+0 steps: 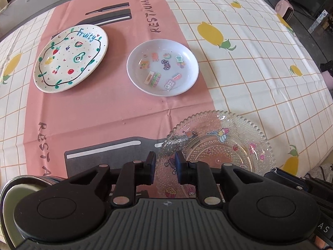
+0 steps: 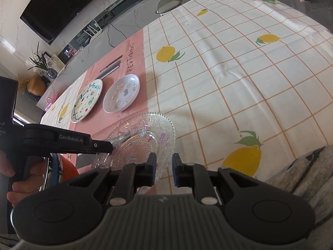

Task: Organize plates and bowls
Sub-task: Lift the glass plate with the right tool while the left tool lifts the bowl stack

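A clear beaded glass plate (image 1: 218,150) with cartoon stickers lies at the near edge of the pink placemat (image 1: 104,108). My left gripper (image 1: 165,162) points steeply down at its left rim. The jaws stand a narrow gap apart with the rim between them, and the pads do not press on it. From the right wrist view the left gripper (image 2: 111,145) meets the glass plate (image 2: 145,137) from the left. My right gripper (image 2: 164,166) hovers over the plate's near right edge, slightly open, gripping nothing. Farther off sit a "Fruity" plate (image 1: 70,59) and a white sticker dish (image 1: 163,66).
A metal bowl (image 1: 14,189) sits under my left gripper's left side. A person's hand (image 2: 20,181) holds the left gripper's handle. The lemon-print tablecloth (image 2: 239,73) stretches to the right. A pink heater (image 1: 284,9) stands on the floor beyond the table.
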Action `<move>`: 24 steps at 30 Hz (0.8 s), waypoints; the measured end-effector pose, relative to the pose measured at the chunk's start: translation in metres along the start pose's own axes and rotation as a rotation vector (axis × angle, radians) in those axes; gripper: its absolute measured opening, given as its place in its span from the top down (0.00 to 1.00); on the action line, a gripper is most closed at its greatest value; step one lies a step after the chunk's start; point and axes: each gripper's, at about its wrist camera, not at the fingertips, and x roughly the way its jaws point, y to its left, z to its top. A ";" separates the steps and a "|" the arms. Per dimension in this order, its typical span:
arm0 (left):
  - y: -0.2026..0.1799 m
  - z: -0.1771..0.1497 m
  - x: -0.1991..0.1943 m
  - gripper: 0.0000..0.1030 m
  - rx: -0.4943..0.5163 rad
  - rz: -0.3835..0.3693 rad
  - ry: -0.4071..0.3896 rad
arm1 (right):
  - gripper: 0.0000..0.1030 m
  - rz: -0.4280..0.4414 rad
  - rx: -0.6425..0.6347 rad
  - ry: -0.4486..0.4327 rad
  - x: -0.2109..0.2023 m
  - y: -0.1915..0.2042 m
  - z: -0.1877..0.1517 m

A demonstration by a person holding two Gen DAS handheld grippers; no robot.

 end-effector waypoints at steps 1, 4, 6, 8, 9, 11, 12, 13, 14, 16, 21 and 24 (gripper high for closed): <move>-0.001 -0.001 0.001 0.78 0.006 0.004 -0.004 | 0.85 -0.006 -0.009 0.005 0.001 0.001 0.000; -0.002 0.000 0.001 0.78 0.004 0.007 -0.010 | 0.84 -0.021 -0.030 0.012 0.003 0.003 -0.001; -0.003 0.001 0.001 0.78 0.005 0.018 -0.013 | 0.84 -0.023 -0.039 0.019 0.004 0.003 -0.001; -0.005 0.002 0.001 0.78 0.015 0.034 -0.019 | 0.84 -0.021 -0.052 0.031 0.005 0.005 -0.002; -0.006 0.002 0.001 0.77 0.021 0.042 -0.023 | 0.84 -0.024 -0.064 0.038 0.006 0.006 -0.003; -0.008 0.002 0.001 0.77 0.034 0.055 -0.030 | 0.84 -0.029 -0.091 0.053 0.008 0.010 -0.005; -0.009 0.002 0.001 0.77 0.040 0.060 -0.034 | 0.84 -0.032 -0.109 0.063 0.009 0.012 -0.006; -0.009 0.002 0.001 0.76 0.042 0.063 -0.036 | 0.84 -0.034 -0.121 0.070 0.009 0.013 -0.007; -0.009 0.002 0.001 0.76 0.042 0.063 -0.038 | 0.84 -0.034 -0.131 0.075 0.010 0.014 -0.007; -0.008 0.002 0.001 0.76 0.040 0.060 -0.038 | 0.84 -0.033 -0.140 0.080 0.010 0.015 -0.008; -0.008 0.001 0.000 0.76 0.050 0.068 -0.038 | 0.84 -0.031 -0.174 0.099 0.010 0.018 -0.010; -0.009 0.001 0.000 0.76 0.059 0.082 -0.032 | 0.84 -0.031 -0.202 0.117 0.011 0.021 -0.012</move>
